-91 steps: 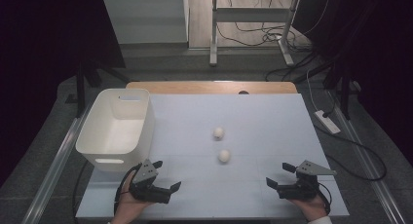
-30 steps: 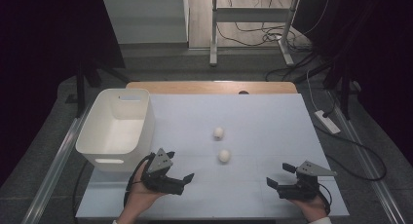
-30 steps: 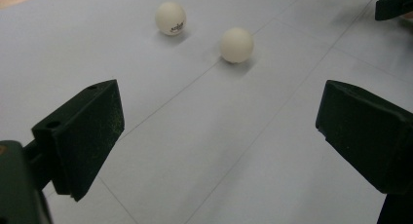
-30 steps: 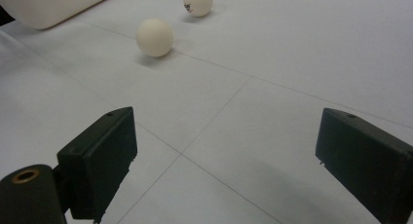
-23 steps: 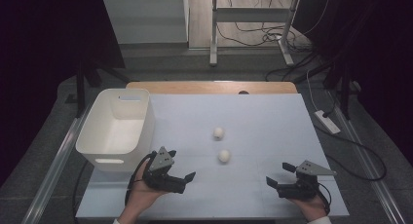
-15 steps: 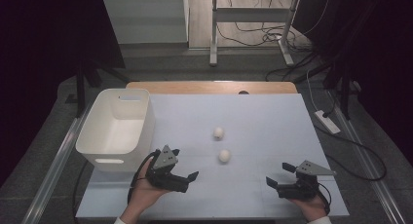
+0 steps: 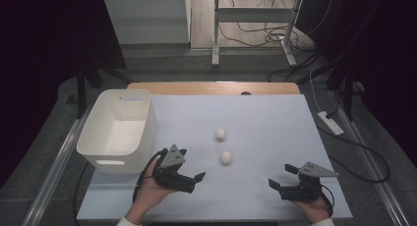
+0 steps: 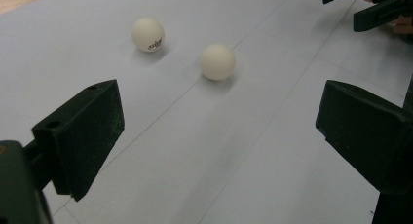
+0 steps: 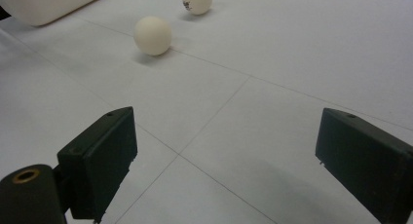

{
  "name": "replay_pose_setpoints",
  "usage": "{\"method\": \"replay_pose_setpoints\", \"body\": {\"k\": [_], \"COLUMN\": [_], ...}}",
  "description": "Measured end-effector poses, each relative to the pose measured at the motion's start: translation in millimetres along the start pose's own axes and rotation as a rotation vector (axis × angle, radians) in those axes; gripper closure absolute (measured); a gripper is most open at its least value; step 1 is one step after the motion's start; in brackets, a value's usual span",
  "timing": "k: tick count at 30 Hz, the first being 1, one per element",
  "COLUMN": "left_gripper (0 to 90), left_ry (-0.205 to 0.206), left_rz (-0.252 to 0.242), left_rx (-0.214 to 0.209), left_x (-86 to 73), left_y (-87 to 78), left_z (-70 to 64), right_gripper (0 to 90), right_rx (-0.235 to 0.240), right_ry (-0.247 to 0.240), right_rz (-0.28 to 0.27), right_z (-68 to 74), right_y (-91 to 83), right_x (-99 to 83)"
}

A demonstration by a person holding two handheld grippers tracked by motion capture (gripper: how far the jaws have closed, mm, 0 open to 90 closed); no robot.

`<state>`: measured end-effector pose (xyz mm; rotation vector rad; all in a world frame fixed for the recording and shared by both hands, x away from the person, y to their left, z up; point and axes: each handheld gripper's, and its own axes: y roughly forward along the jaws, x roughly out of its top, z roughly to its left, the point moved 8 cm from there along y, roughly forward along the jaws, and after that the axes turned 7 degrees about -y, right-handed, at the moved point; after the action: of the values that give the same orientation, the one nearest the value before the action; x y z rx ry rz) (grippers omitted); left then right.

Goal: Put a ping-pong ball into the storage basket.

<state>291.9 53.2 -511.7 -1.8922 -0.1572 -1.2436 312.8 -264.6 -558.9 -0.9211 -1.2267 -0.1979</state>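
In the high view, the white bin stands at the table's left edge, its inside bare; the near ball and the far ball lie right of the bin, apart; the left gripper, jaws spread, sits just in front of the bin; the right gripper, also spread, lies well right of it.

In the left gripper view, both balls rest ahead of wide jaws.

In the right gripper view, the jaws gape; the near ball lies beside the bin's wall.
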Motion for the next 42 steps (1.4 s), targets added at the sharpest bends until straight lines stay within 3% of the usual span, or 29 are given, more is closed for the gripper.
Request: {"method": "replay_pose_setpoints", "body": {"k": [21,42], "left_gripper": [4.6,5.0], "left_ry": [0.028,0.019], "left_rz": [0.043,0.096], "left_rx": [-0.016,-0.027], "left_x": [10.9,15.2], "left_y": [19.6,51.3], "left_z": [-5.4,-7.8], "right_gripper": [8.1,8.2], "right_rx": [-0.005,-0.003], "right_ry": [-0.006,-0.008], "right_rz": [0.004,0.004], "right_z": [-0.5,-0.4], "right_y": [0.4,0.3], "right_x": [-0.7,-0.4]}}
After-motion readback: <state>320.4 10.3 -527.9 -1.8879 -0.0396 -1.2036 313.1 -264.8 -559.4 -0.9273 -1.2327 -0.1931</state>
